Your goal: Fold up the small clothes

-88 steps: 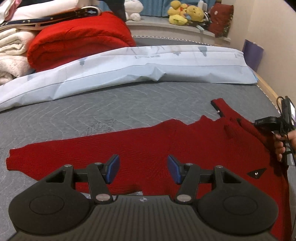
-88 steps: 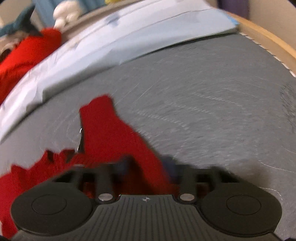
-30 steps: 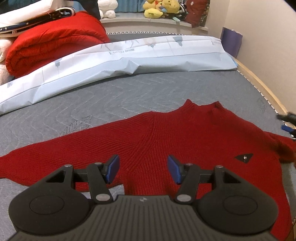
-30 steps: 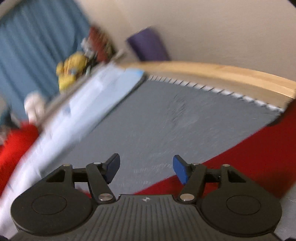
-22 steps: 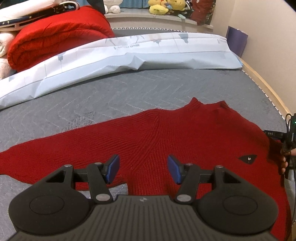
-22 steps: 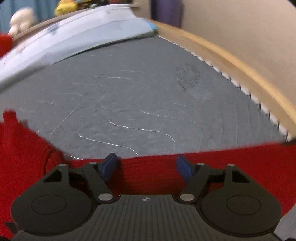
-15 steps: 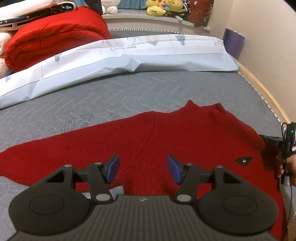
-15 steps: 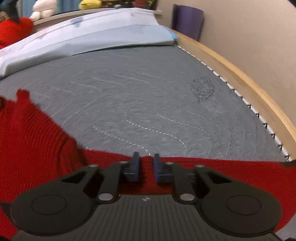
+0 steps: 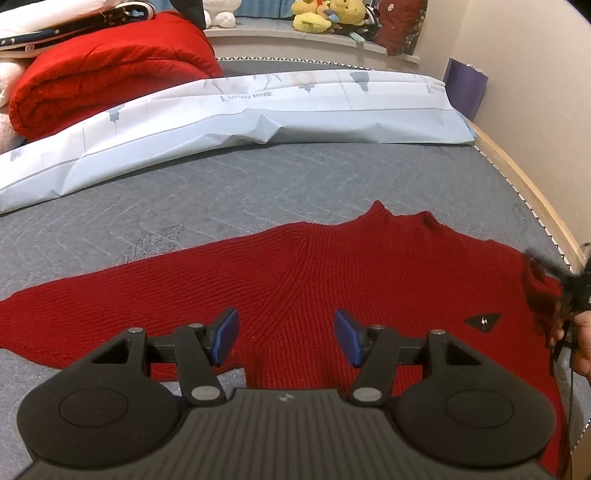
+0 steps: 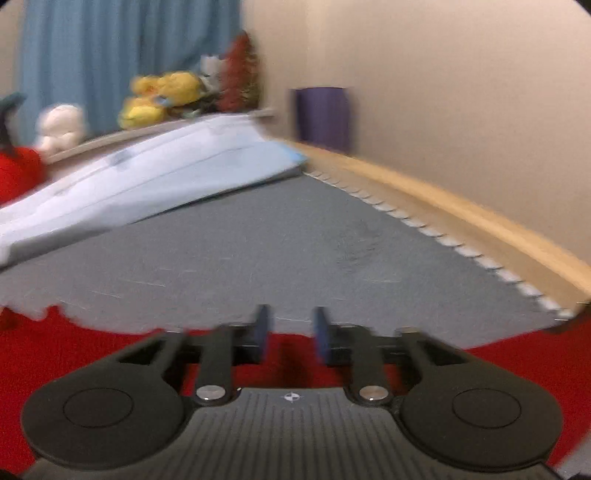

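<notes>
Sweater point(image 9: 332, 280), red, lies flat on my grey bed cover point(image 9: 258, 192). My left gripper point(image 9: 286, 341) hangs over it, jaws apart and empty. My right gripper point(image 10: 290, 332) is opening above the sweater's edge, gripping nothing.

A home bedroom: grey quilted bed point(image 9: 258, 192) with wooden edge, pale blue pillow point(image 9: 258, 110), rolled red duvet point(image 9: 110, 74), plush toys point(image 9: 325, 16) lined along a ledge before blue curtains point(image 10: 110, 55).
</notes>
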